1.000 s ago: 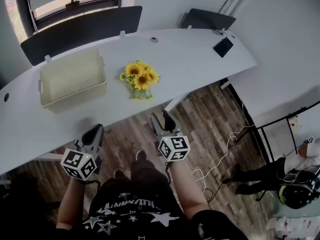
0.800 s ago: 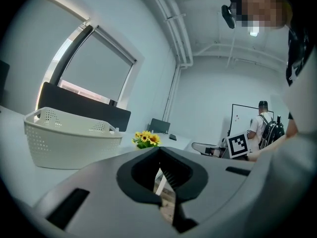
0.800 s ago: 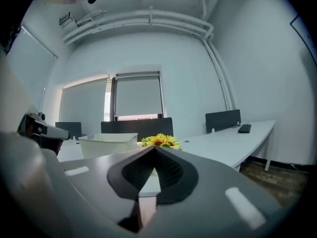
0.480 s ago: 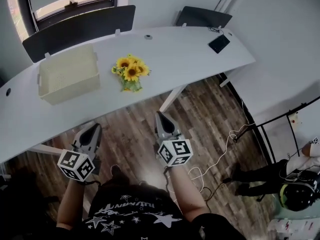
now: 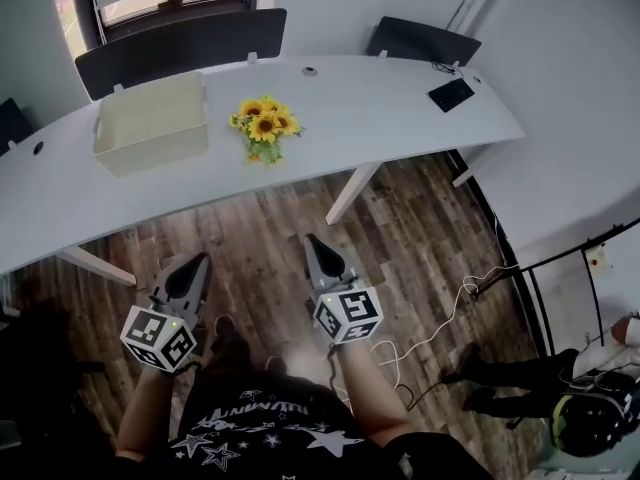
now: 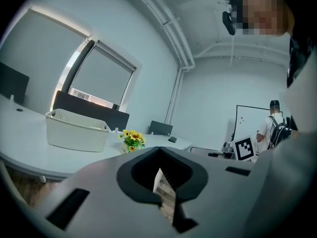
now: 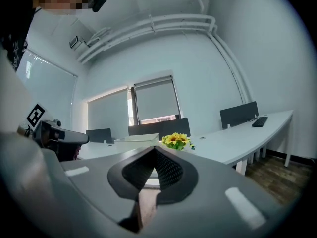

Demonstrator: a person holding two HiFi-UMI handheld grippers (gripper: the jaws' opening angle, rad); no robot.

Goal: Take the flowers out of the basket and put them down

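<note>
Person stands well back from the tabletop point(image 5: 390, 108), both tools held low over the wooden floor point(image 5: 410, 228).

Left gripper point(image 5: 197, 264): jaws together, tips meeting in a point, nothing between them. Its own view shows only a sliver of floor through the gap behind the closed tips.

Right gripper point(image 5: 317, 247): jaws likewise pressed together and empty. Its own view looks across at the tabletop from a distance.

Flowers point(image 5: 263, 126): a small yellow bunch with green leaves, lying on the tabletop just beside the basket point(image 5: 152, 124), on its right as the head view shows it, and apart from it. No flowers show inside the basket from here, though the far inner wall is not fully visible. A dark flat device point(image 5: 450, 94) lies well apart toward the right end.

Step in hand, as I judge it: the lift-out and the put-down both look done. The bunch rests free on the tabletop, neither tool is near it, and the stance reads as the end of the job, not a reach.

Next move: probably nothing more with the flowers. If a check is wanted, it calls for stepping forward to look into the basket. Any new grasp would mean closing the distance and parting the jaws first.
</note>
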